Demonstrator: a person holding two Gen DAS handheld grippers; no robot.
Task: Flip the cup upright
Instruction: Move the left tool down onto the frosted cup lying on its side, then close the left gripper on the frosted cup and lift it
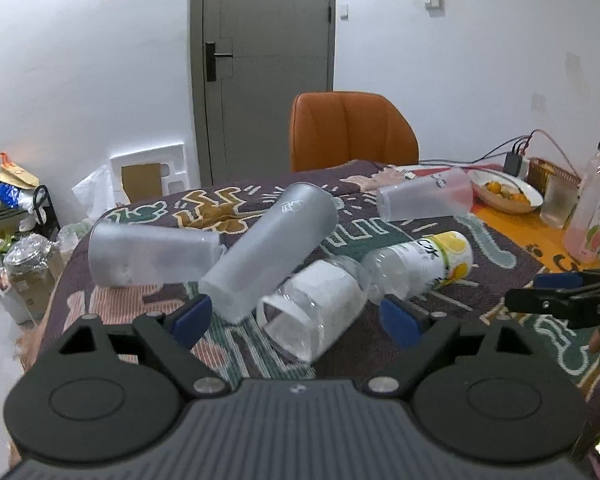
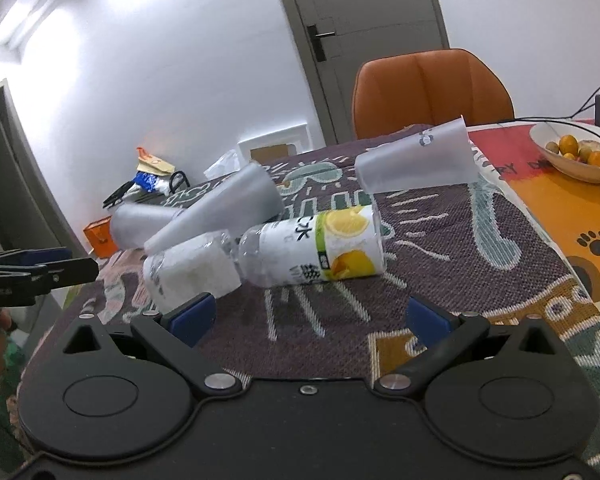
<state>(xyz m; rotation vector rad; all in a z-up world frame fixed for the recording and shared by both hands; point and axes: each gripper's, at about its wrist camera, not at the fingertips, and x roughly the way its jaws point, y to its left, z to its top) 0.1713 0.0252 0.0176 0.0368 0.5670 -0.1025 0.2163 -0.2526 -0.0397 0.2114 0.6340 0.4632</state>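
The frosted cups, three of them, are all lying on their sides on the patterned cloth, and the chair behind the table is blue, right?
Not quite: the chair is orange, not blue, as both wrist views show. The rest holds: the three frosted cups all lie on their sides on the patterned cloth.

We count three frosted cups, all lying on their sides on the patterned cloth. The left cup [image 1: 152,256] lies crosswise near the cloth's left edge. The middle cup [image 1: 272,248] lies diagonally, its base end touching the left cup, its wide mouth raised toward the far side, its body propped on a clear bottle. The far cup [image 1: 424,194] lies apart, with its mouth to the right, near a fruit bowl.
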